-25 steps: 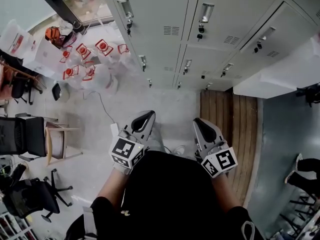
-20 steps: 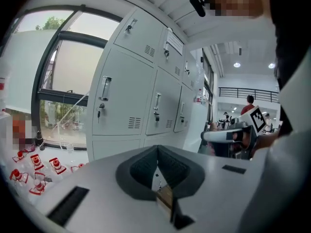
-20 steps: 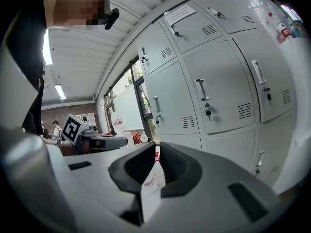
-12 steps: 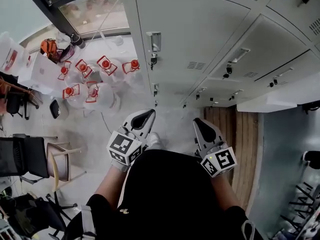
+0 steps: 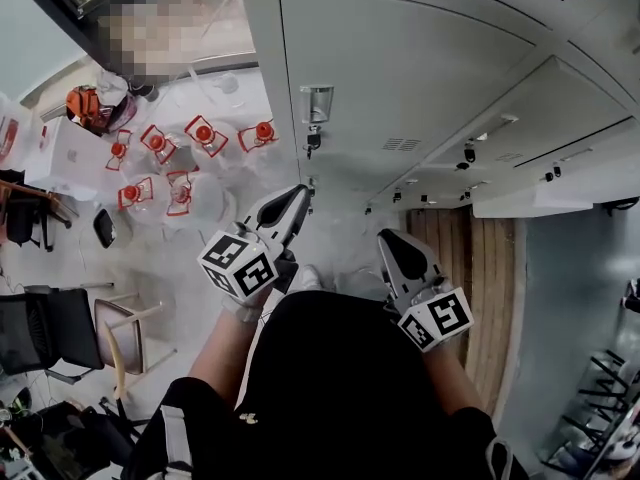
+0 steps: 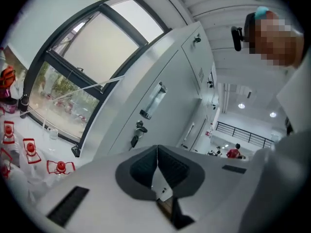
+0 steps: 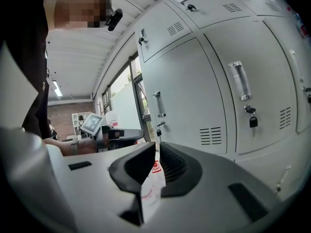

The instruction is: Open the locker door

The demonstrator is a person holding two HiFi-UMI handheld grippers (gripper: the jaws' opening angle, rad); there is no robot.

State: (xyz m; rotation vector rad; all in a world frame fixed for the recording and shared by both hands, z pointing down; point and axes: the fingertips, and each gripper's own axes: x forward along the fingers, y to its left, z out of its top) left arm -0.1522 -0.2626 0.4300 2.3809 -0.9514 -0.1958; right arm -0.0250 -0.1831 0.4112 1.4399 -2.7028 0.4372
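Grey lockers fill the top of the head view. The nearest door is closed, with a clear bar handle and a key hanging below it. My left gripper is shut with nothing in it, raised and pointing at that door, a short way below the key. In the left gripper view its jaws meet beneath the handle and key. My right gripper hangs lower and further right, jaws drawn together and empty. Its own view faces closed doors, one with a handle.
Several water jugs with red caps stand on the floor at the left, below a window. A wooden chair and black office chairs are further left. A wooden slat platform lies at the right, along the locker base.
The lockers have drawn closer and larger in the head view. My left gripper has risen and moved forward toward the door's key. The right gripper has barely shifted.
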